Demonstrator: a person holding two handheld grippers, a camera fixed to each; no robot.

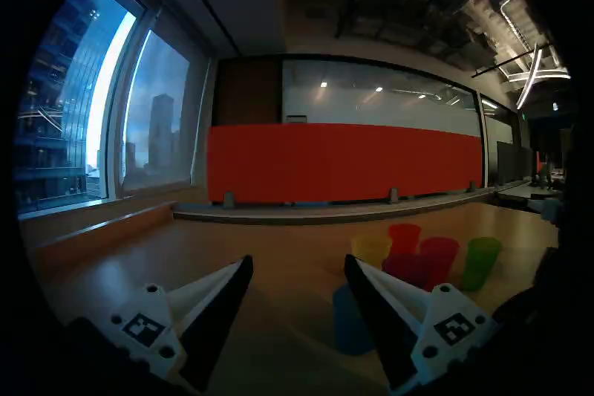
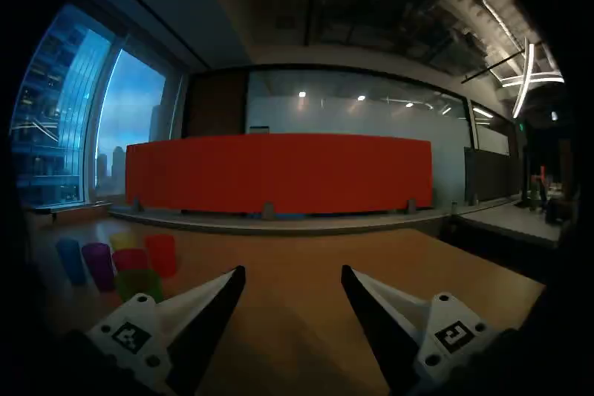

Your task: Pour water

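A cluster of plastic cups stands on the wooden table (image 1: 289, 277). In the left gripper view I see a yellow cup (image 1: 370, 249), a red cup (image 1: 404, 235), a crimson cup (image 1: 439, 256), a green cup (image 1: 480, 262) and a blue cup (image 1: 349, 319) partly behind my right finger. My left gripper (image 1: 298, 260) is open and empty, just left of the cups. In the right gripper view the cups sit at the far left: blue cup (image 2: 70, 258), purple cup (image 2: 98, 265), yellow cup (image 2: 122, 239), red cup (image 2: 161, 253), green cup (image 2: 138, 284). My right gripper (image 2: 292, 270) is open and empty, well right of them.
A red partition (image 1: 341, 162) runs along the table's far edge on a grey ledge. Large windows (image 1: 111, 114) line the left side. Another desk (image 2: 512, 221) with small objects stands to the right. Bare tabletop (image 2: 297, 322) stretches ahead of the right gripper.
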